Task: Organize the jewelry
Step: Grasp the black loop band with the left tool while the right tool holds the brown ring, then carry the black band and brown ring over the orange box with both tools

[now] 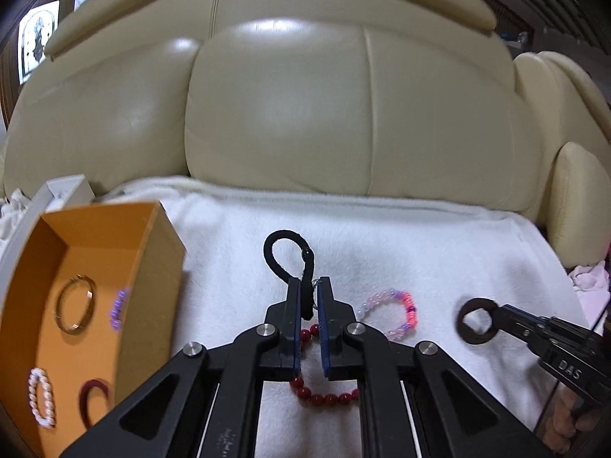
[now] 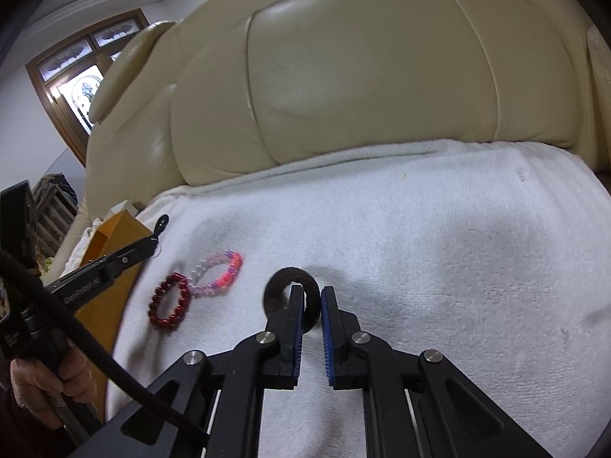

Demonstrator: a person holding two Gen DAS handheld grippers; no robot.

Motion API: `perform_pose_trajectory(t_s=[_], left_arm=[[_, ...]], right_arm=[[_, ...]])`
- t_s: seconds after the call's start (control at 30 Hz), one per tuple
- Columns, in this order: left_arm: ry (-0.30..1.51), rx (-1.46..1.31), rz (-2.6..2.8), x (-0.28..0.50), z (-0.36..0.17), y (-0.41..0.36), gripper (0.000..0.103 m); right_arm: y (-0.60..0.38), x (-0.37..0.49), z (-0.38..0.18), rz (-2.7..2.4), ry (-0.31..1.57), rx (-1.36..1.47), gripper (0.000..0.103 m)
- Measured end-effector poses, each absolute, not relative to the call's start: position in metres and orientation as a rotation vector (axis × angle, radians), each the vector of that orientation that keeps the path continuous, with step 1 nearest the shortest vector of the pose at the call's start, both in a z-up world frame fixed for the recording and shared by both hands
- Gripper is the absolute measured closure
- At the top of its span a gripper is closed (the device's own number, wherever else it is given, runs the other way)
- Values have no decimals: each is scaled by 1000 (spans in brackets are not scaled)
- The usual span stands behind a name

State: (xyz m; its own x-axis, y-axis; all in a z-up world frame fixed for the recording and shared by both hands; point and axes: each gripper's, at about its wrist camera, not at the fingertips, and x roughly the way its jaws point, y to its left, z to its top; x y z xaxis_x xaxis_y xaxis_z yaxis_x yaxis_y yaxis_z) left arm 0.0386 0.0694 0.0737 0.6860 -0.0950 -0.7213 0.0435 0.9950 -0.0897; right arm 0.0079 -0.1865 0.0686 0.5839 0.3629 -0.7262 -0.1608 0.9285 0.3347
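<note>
My left gripper (image 1: 308, 289) is shut on a black cord bracelet (image 1: 284, 253) and holds it above the white towel (image 1: 420, 252). My right gripper (image 2: 313, 293) is shut on a dark brown hair tie (image 2: 292, 280), which also shows in the left wrist view (image 1: 475, 320). A red bead bracelet (image 2: 170, 301) and a pink bead bracelet (image 2: 219, 274) lie on the towel to the left. An orange box (image 1: 91, 297) at the left holds a gold bangle (image 1: 76, 311), a pearl bracelet (image 1: 42, 397), a dark red hair tie (image 1: 93, 400) and purple beads (image 1: 118, 311).
A cream leather sofa back (image 1: 305, 114) rises behind the towel. A white box lid (image 1: 57, 194) lies behind the orange box. Pink cloth (image 1: 590, 278) lies at the right edge. A window (image 2: 76, 76) is at the far left.
</note>
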Motion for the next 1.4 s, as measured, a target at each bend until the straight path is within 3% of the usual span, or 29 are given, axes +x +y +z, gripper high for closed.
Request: perform_pose_trajectory(t_s=[0.53, 0.7, 0.93, 1.0, 1.1, 1.4], left_arm=[[728, -10, -74, -31, 107, 87, 95], [714, 16, -92, -48, 110, 88, 95], [736, 43, -97, -49, 103, 88, 95], [740, 39, -90, -48, 103, 91, 95], [742, 31, -76, -47, 102, 96, 95], [718, 32, -41, -54, 107, 103, 95]], right_arm=[[-184, 1, 85, 274, 858, 211, 93], [-188, 15, 68, 221, 911, 166, 74], [-162, 28, 53, 209, 933, 75, 71], [-150, 27, 51, 225, 930, 29, 75], [-131, 25, 50, 231, 909, -54, 94], [-129, 12, 72, 287, 845, 36, 95]])
